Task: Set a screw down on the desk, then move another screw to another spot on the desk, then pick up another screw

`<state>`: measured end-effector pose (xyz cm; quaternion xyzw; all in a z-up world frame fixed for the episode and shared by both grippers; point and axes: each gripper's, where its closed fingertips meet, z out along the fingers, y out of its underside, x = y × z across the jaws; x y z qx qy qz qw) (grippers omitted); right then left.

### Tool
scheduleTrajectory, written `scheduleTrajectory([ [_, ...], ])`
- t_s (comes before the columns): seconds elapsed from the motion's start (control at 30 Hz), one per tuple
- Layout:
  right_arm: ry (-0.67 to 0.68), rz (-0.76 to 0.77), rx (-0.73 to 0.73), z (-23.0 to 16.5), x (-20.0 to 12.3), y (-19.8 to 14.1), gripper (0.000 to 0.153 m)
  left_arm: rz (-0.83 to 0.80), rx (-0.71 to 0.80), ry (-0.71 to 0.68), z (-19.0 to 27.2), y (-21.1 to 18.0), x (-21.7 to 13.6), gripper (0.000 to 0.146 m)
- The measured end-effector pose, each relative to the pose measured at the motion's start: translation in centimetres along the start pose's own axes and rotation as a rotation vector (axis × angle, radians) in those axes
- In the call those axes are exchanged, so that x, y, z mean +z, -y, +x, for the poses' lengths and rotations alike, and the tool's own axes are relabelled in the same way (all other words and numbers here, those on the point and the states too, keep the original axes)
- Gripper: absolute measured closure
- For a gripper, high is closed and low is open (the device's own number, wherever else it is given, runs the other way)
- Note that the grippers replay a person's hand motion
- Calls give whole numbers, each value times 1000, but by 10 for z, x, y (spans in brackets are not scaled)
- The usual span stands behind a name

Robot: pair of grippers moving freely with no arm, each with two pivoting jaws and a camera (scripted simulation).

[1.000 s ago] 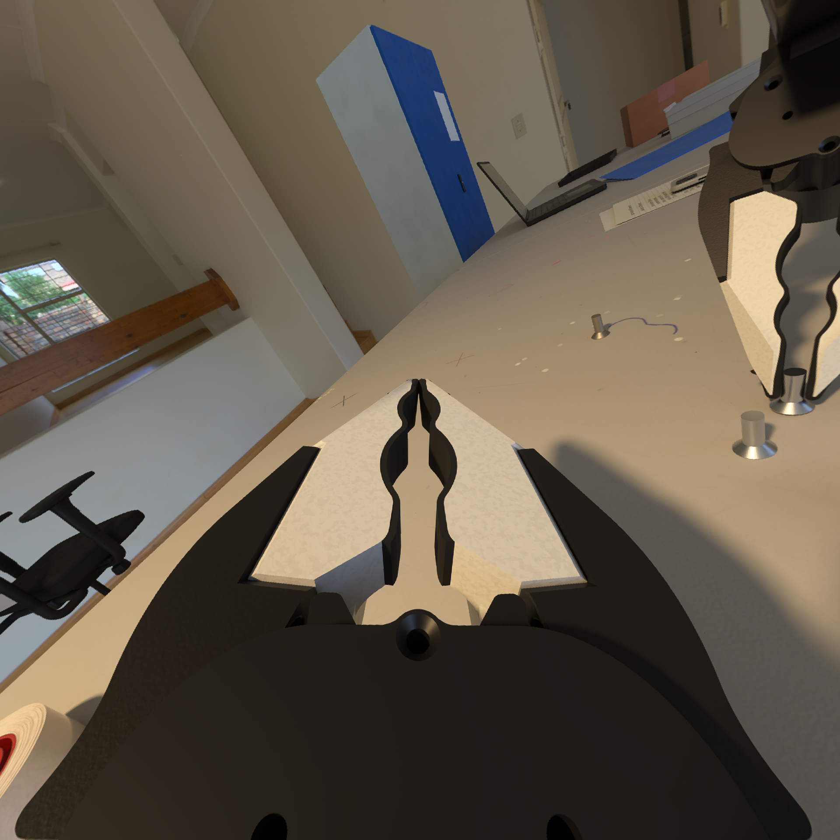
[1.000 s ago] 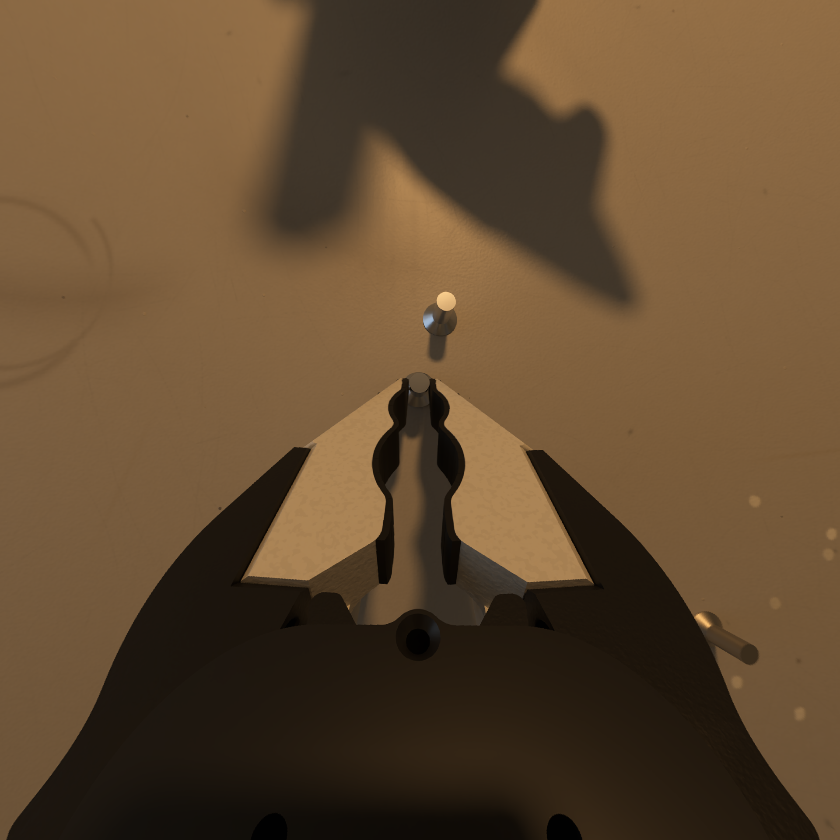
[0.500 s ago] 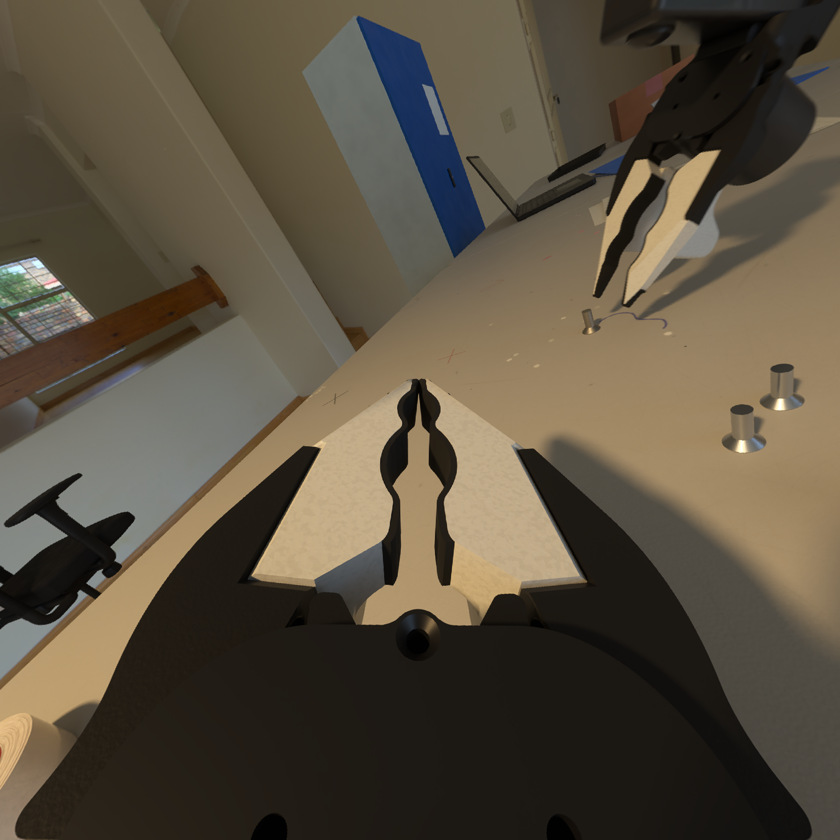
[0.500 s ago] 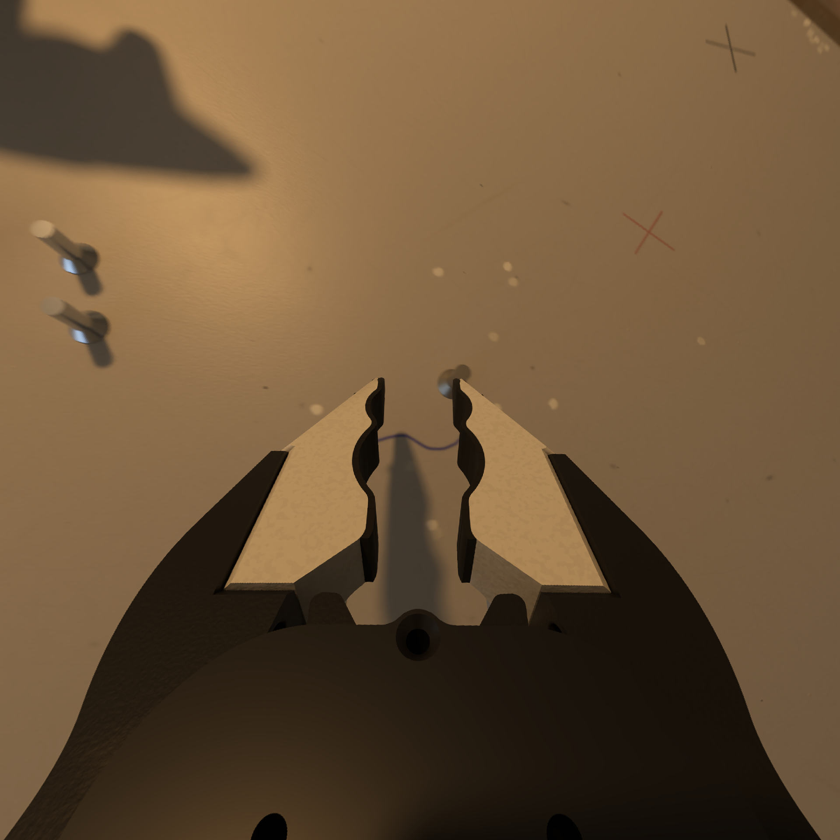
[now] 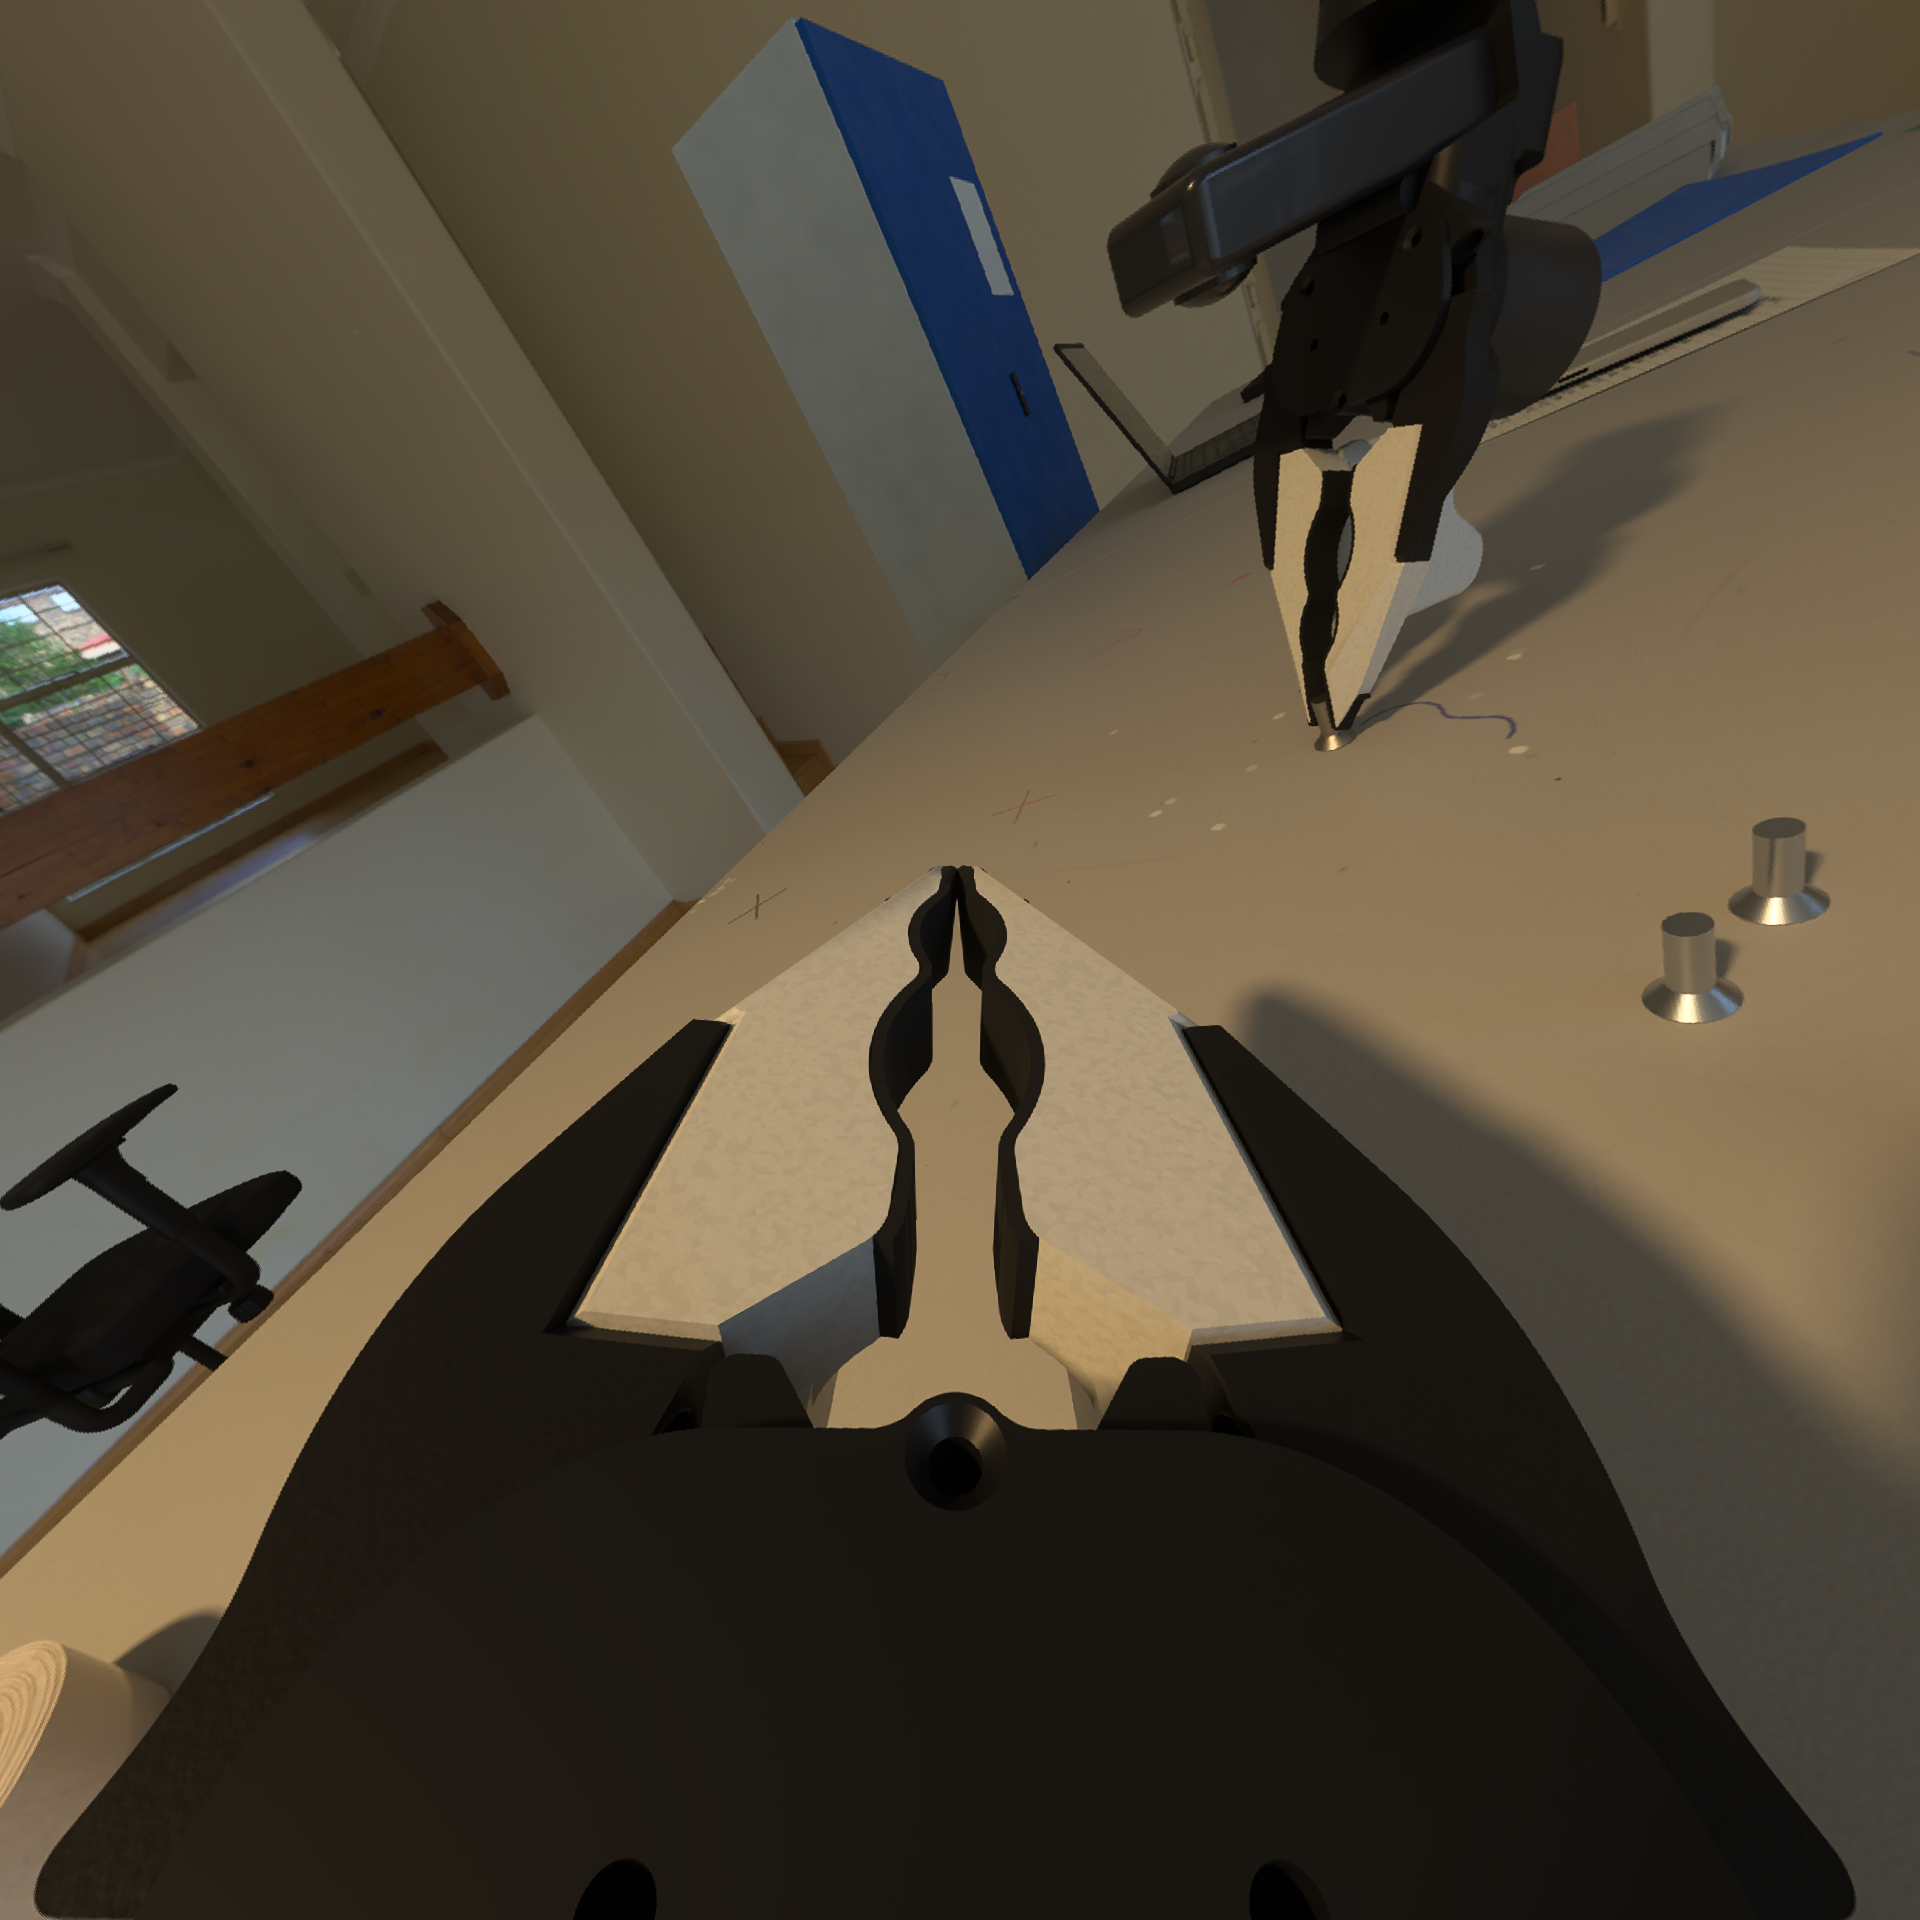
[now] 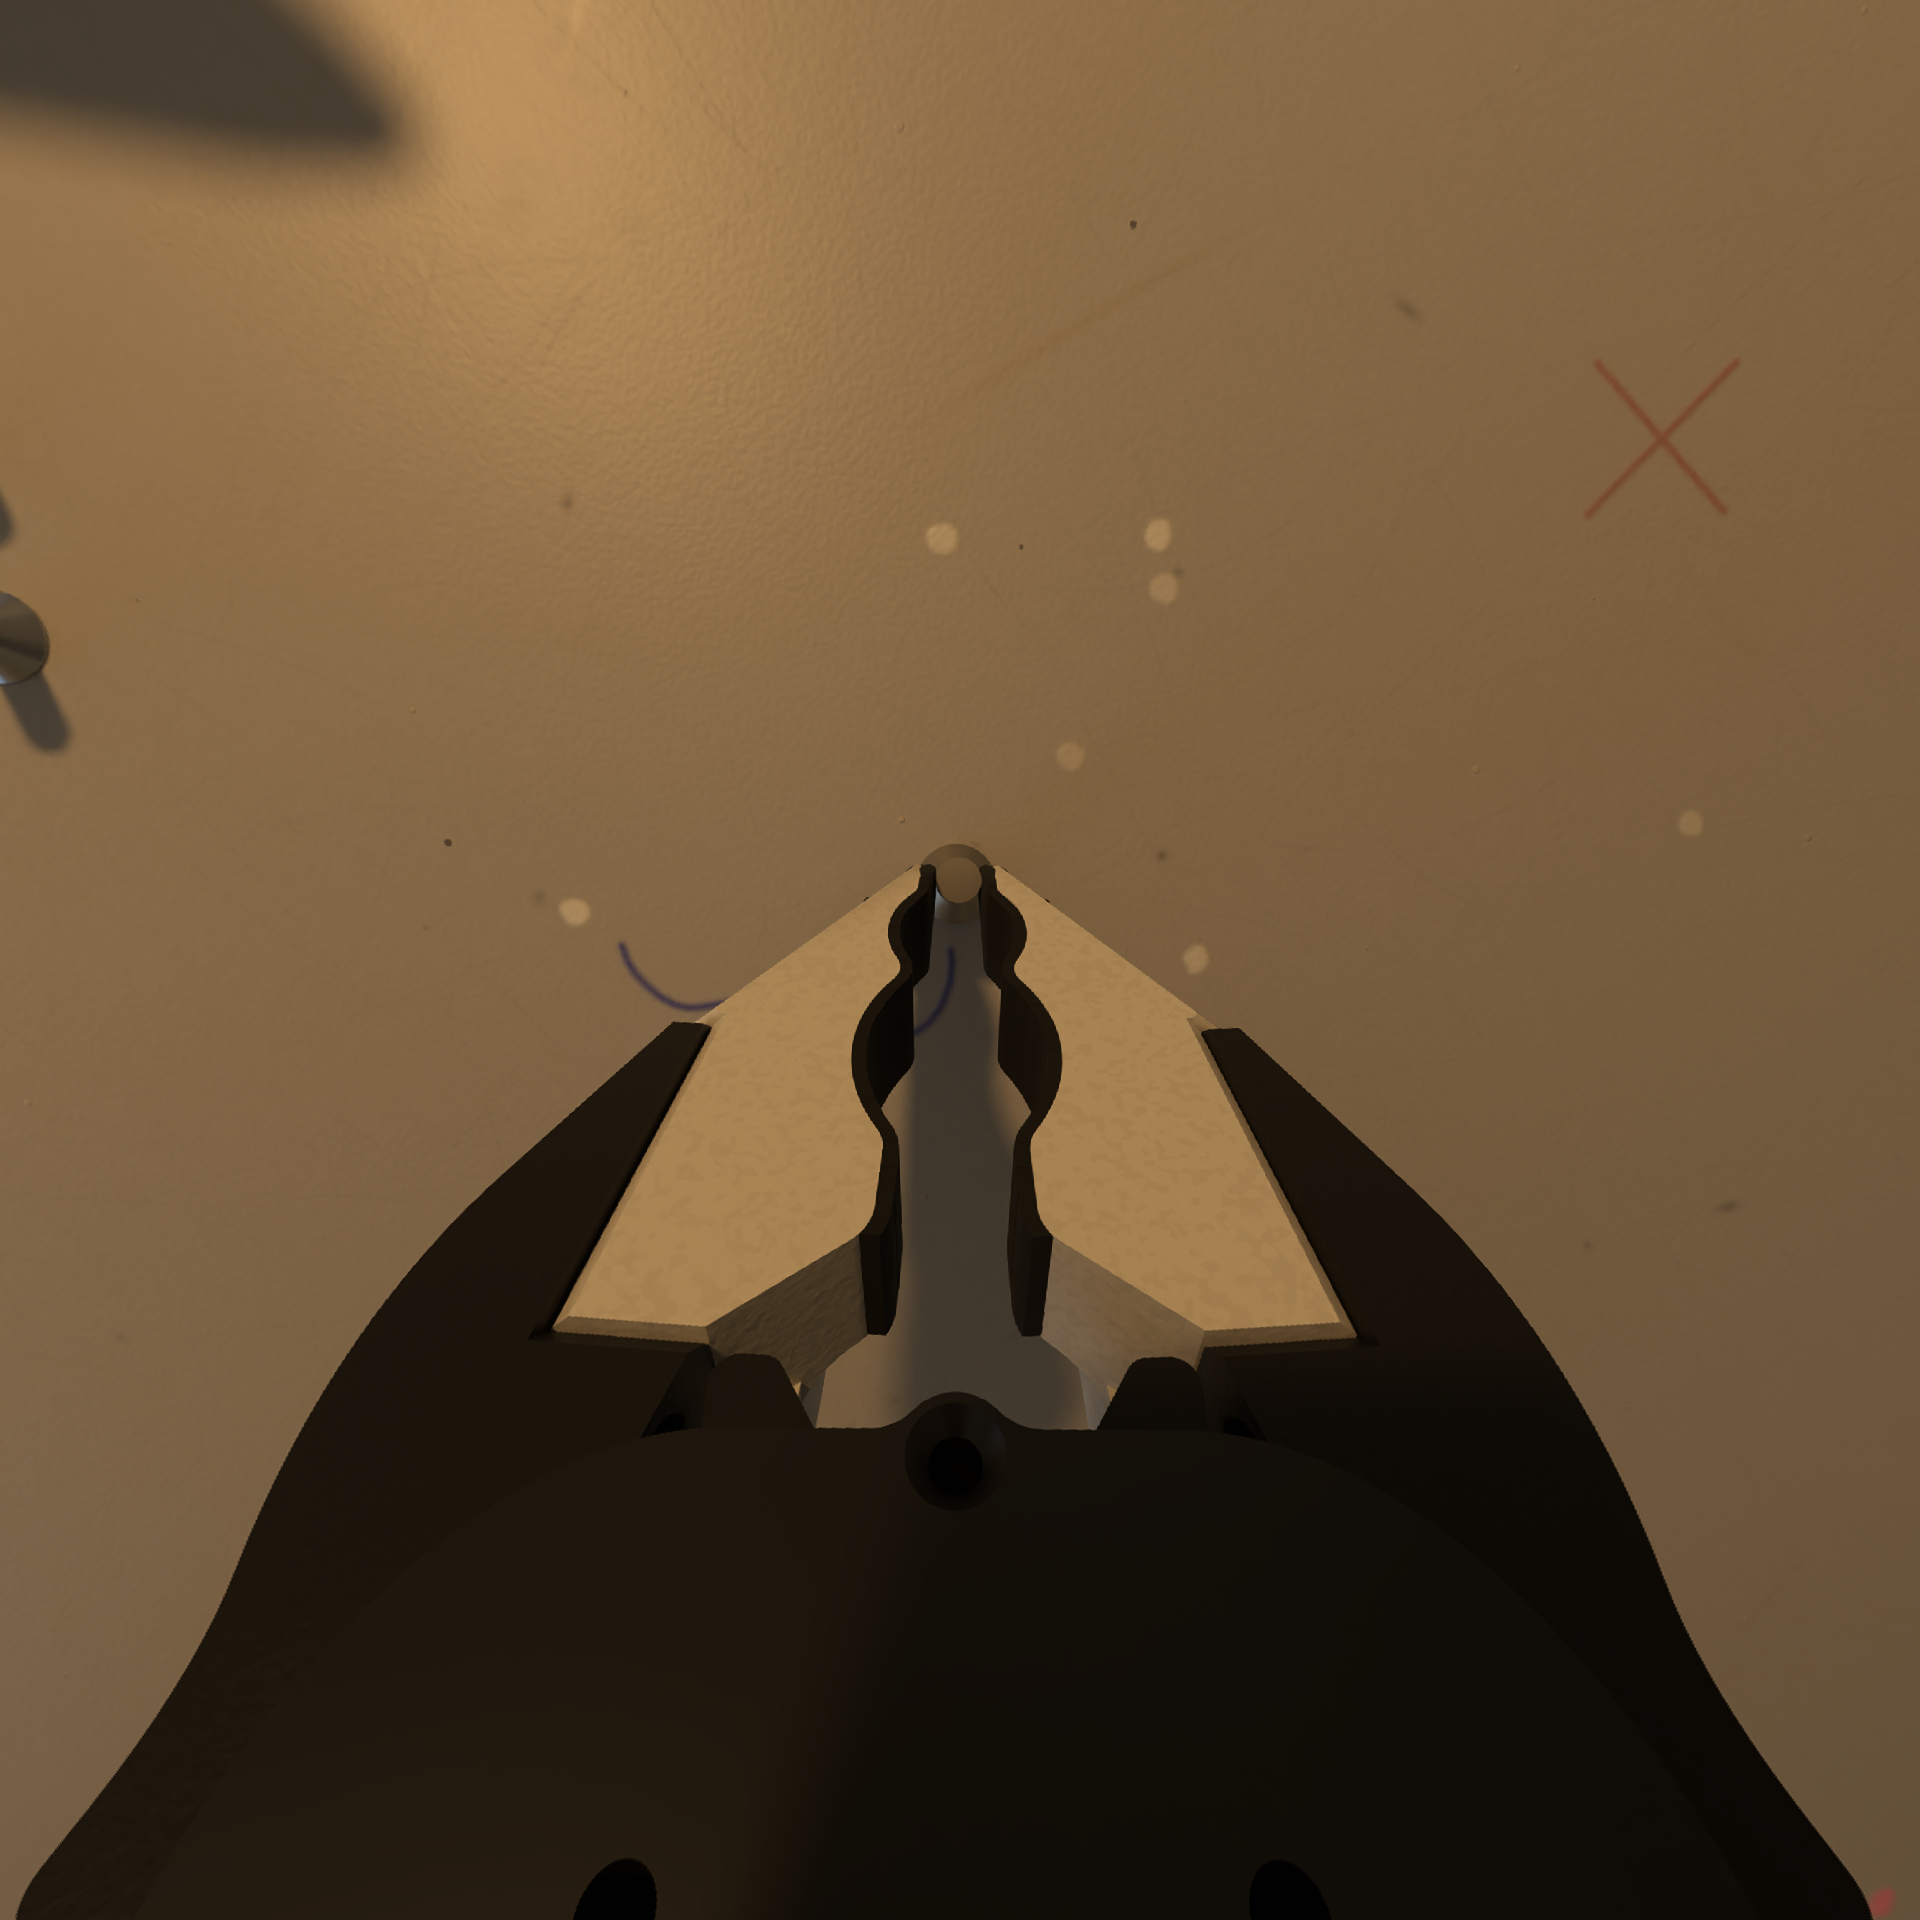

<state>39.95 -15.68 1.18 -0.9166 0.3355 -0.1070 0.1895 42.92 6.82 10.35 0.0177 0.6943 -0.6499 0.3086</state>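
My right gripper (image 6: 957, 881) points straight down at the desk and is shut on a small silver screw (image 6: 957, 871) that stands head-down on the desk. In the left wrist view that gripper (image 5: 1333, 717) and its screw (image 5: 1331, 739) show far off at the upper right. Two more silver screws (image 5: 1690, 975) (image 5: 1778, 873) stand head-down side by side on the beige desk (image 5: 1351, 1039) to the right. One of them shows at the left edge of the right wrist view (image 6: 19, 646). My left gripper (image 5: 958, 883) is shut and empty, low over the desk.
A blue and white cabinet (image 5: 894, 343) stands past the desk's far edge. A laptop (image 5: 1164, 436), a white ruler-like strip (image 5: 1683, 332) and blue sheets (image 5: 1745, 197) lie at the far end. A black office chair (image 5: 125, 1278) stands on the floor at left. A red cross (image 6: 1660, 438) marks the desk.
My right gripper let go of one screw beside the other, moved to the farther screw with its jaws open, came down and shut on it. My left gripper stayed shut and hardly moved.
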Motion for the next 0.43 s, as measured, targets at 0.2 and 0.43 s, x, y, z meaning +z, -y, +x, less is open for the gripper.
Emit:
scheduleTrajectory([
  [0.2,-7,90,-33,-12,-14,16,145,2,0,1,0,0,0,146],
  [0.43,159,278,-265,-118,-21,47,145,4,-3,-4,1,1,0,146],
])
